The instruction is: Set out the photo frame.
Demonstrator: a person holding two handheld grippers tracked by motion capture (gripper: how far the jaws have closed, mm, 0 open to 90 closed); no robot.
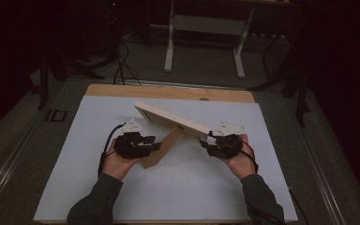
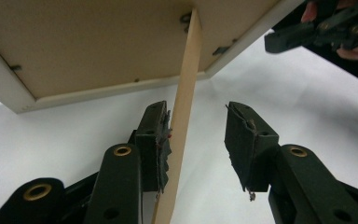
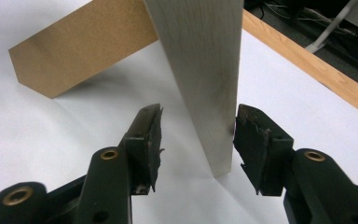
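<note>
Frame [image 1: 168,119] stands propped on its stand [image 1: 161,149] mid-table, your left gripper [image 1: 157,143] open around that stand with one pad touching, your right gripper [image 1: 207,140] open astride the frame's corner.

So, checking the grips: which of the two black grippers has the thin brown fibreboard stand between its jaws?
The left gripper: the stand runs between its jaws, against one pad. The right gripper straddles the pale wooden frame's edge.

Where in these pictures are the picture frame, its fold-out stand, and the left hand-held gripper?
picture frame [image 1: 168,117]: high view, on its pale top edge.
fold-out stand [image 2: 182,116]: left gripper view, on the thin brown board's edge.
left hand-held gripper [image 2: 196,140]: left gripper view, midway between its fingertips.
</note>
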